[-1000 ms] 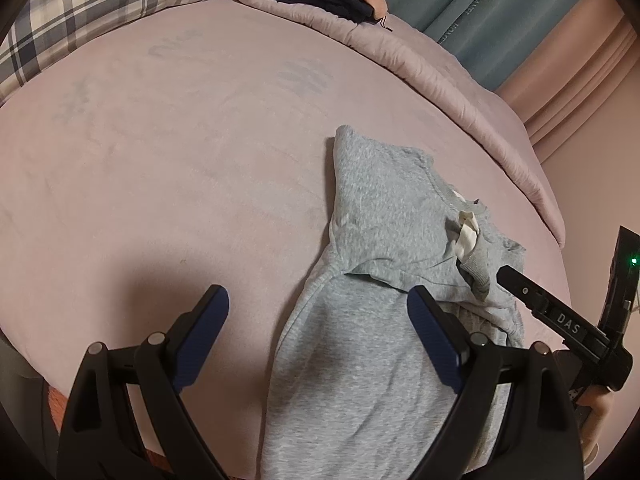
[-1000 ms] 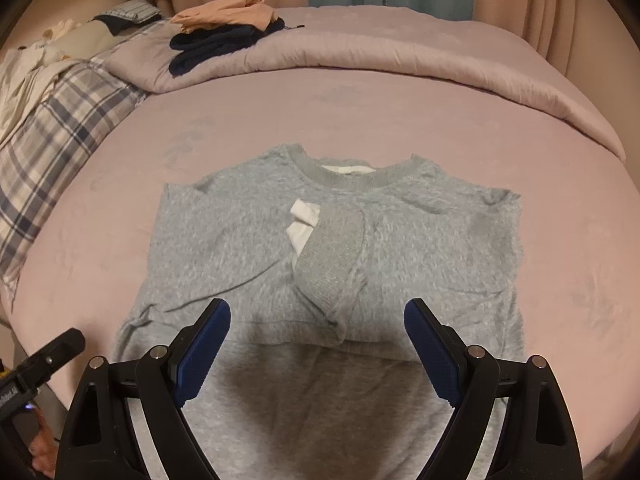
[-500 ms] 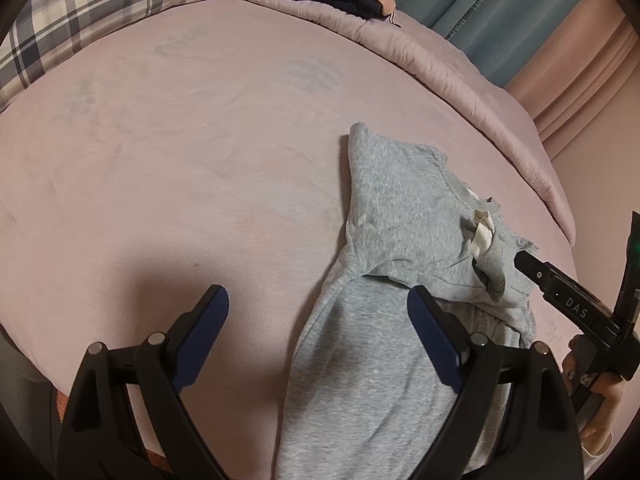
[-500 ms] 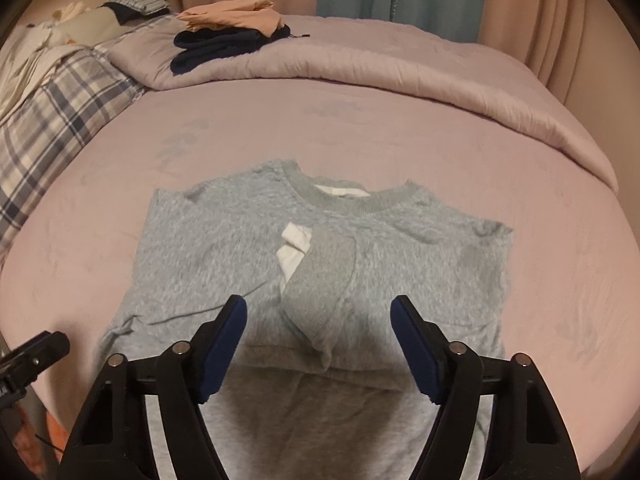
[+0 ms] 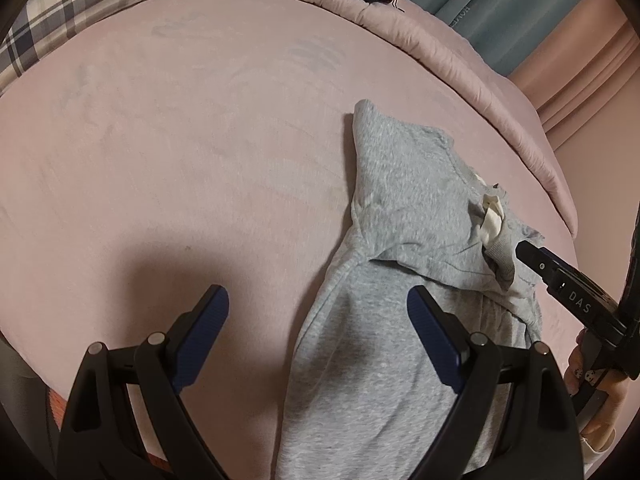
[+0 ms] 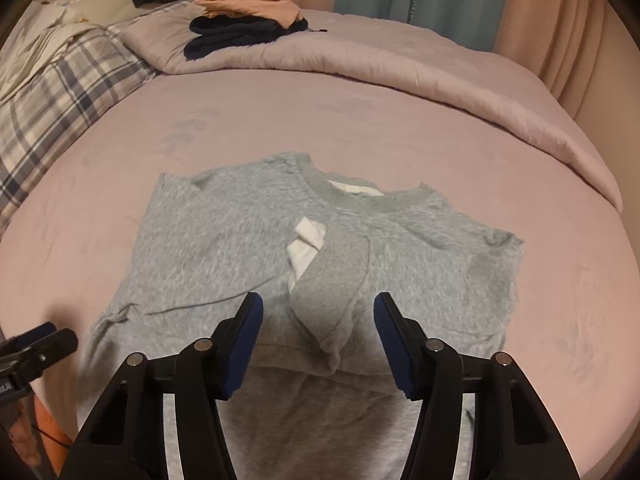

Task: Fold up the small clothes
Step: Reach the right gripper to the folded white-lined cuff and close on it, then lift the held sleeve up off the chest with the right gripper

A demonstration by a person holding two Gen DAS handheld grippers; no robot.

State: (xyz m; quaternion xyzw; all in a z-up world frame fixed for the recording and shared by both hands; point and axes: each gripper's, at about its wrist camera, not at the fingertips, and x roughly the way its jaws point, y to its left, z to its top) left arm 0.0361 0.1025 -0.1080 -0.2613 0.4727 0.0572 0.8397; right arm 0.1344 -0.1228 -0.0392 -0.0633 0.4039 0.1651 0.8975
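Pink bed [image 6: 400,128] keeps your grey sweatshirt [image 6: 224,240] flat, sleeves folded in. Right gripper [image 6: 318,344], jaws just narrowing yet empty, frames the 12 o'clock cuff; left gripper [image 5: 318,340] wide apart.

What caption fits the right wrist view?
Right gripper, jaws closing, above a grey sweatshirt with sleeves folded in, on a pink bed.
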